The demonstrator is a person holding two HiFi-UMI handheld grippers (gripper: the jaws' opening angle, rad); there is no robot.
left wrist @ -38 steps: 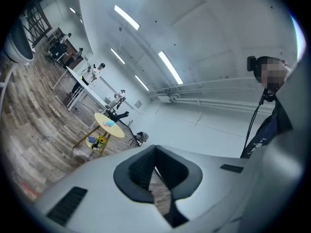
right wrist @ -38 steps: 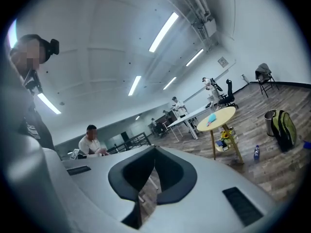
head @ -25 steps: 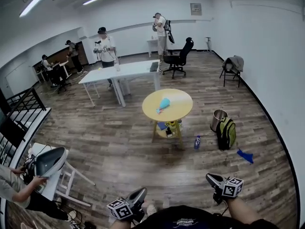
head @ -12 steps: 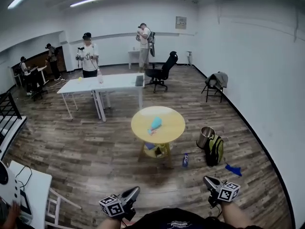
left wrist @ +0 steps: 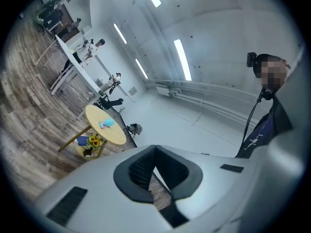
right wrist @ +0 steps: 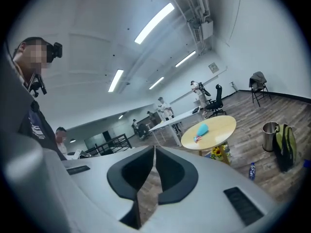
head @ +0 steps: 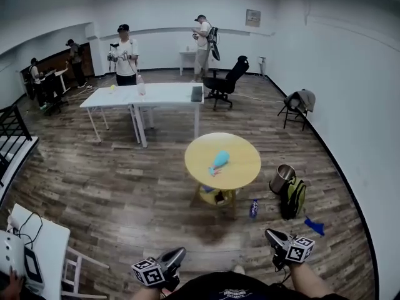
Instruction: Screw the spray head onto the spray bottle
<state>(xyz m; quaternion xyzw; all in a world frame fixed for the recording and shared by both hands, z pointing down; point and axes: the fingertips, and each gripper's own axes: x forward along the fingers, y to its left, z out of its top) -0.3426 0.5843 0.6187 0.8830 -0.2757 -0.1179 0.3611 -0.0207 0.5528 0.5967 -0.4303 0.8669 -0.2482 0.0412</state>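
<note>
Worktop [head: 240,158] has drawn slightly nearer; left tool [head: 180,252] and right tool [head: 270,234] narrow, empty; bottle [head: 219,161], probably, unreached.

The blue spray bottle [head: 219,160] on the round yellow bench [head: 240,167] is too small to tell whether its head is on. The clutter on the shelf [head: 215,196] beneath cannot be named, and the white bench [head: 47,239] at lower left is cut by the edge.
</note>
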